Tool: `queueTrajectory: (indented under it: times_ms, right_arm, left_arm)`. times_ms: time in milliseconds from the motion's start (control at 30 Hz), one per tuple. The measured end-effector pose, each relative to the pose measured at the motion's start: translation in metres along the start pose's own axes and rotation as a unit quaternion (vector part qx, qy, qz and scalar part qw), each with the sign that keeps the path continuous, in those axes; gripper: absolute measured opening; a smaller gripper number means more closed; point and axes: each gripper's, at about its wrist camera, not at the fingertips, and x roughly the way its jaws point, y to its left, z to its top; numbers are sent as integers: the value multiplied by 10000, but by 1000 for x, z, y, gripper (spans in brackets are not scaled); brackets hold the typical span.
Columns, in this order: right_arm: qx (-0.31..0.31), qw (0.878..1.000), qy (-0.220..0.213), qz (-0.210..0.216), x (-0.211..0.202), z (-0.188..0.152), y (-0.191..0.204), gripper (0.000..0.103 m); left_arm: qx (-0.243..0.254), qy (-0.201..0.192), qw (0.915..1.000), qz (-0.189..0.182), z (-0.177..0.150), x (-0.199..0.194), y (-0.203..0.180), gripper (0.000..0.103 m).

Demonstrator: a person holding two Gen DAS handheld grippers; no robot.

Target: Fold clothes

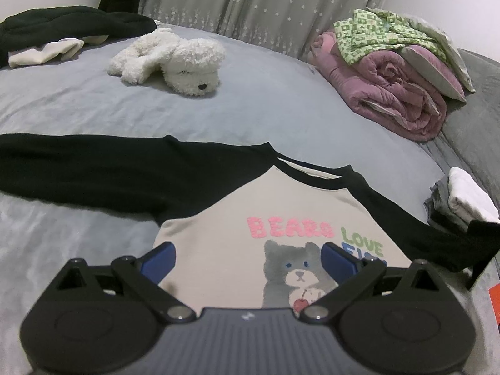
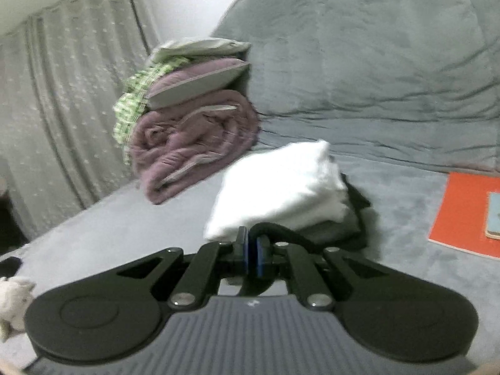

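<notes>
A raglan shirt (image 1: 218, 250) lies flat on the grey bed, with a beige body, black sleeves and a bear print under the words "BEARS LOVE". My left gripper (image 1: 247, 250) hovers open over the shirt's chest, its blue pads either side of the bear and nothing between them. The left sleeve (image 1: 93, 168) stretches flat to the left. The right sleeve (image 1: 437, 234) runs to the right edge, where its end is raised. In the right wrist view my right gripper (image 2: 253, 250) is shut on a fold of black sleeve fabric (image 2: 275, 229), lifted off the bed.
A folded white and grey pile (image 2: 281, 187) sits just beyond the right gripper. A rolled purple quilt (image 1: 397, 93) topped with green checked cloth lies at the back right. Also here: a white plush dog (image 1: 175, 59), dark clothes (image 1: 72, 25), an orange book (image 2: 465, 212).
</notes>
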Motion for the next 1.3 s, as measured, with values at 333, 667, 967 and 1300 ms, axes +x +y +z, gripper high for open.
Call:
queueTrajectory:
  times_ms: [333,667,967,1300]
  right_arm:
    - [-152,9970,-34,754,-30,-5,47,7]
    - [-341,9918,111,1226,-37,-23,92,7]
    - [-493,9832,362,1723,-36,-43,126,7]
    - [-1079,9628,1109,2215,-28,-95,158,7]
  left_arm:
    - [-62,6,10000,-70,-1,-2,-4,100]
    - [-85,-18,9999,-120,-1,-6,-4,100]
    - [-133,-93,9999,-57,2,-11,2,100]
    - [-169,-99,9998,11,5,-10,7,100]
